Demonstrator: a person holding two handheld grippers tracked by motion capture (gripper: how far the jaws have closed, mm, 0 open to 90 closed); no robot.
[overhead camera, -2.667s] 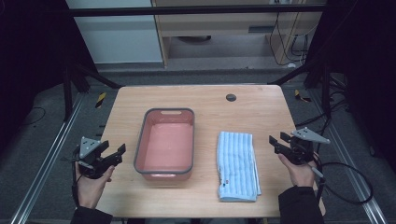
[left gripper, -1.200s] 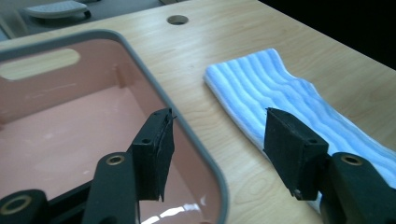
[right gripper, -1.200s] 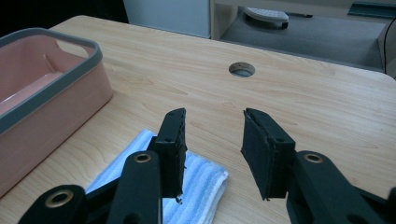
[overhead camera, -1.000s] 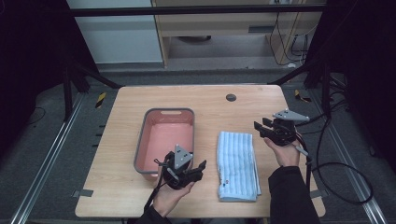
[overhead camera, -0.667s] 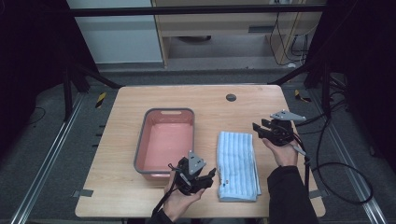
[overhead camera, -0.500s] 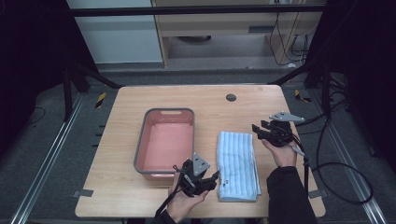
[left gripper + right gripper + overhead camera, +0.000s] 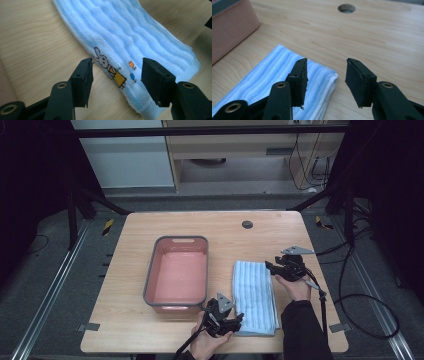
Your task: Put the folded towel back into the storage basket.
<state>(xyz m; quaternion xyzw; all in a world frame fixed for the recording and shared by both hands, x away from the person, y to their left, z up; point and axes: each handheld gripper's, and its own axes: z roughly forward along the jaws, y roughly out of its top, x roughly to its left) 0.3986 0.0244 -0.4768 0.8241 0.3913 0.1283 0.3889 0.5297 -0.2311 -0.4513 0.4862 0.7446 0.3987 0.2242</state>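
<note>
Two grippers at the blue towel (image 7: 255, 296)

The left gripper (image 7: 235, 319) gapes over its near-edge corner; the right gripper (image 7: 272, 265), jaws just widening, stands over its far corner, gripping nothing.

Light wooden table (image 7: 150, 320), rectangular with rounded corners, standing on dark grey floor (image 7: 45, 285). A round hole (image 7: 247, 224) is set into the top near the far edge. Resting directly on the surface: a pink tub with grey rim (image 7: 178, 270) left of centre, and a folded blue striped towel (image 7: 254, 292) just beside it to the right, lying flat, the two not touching
</note>
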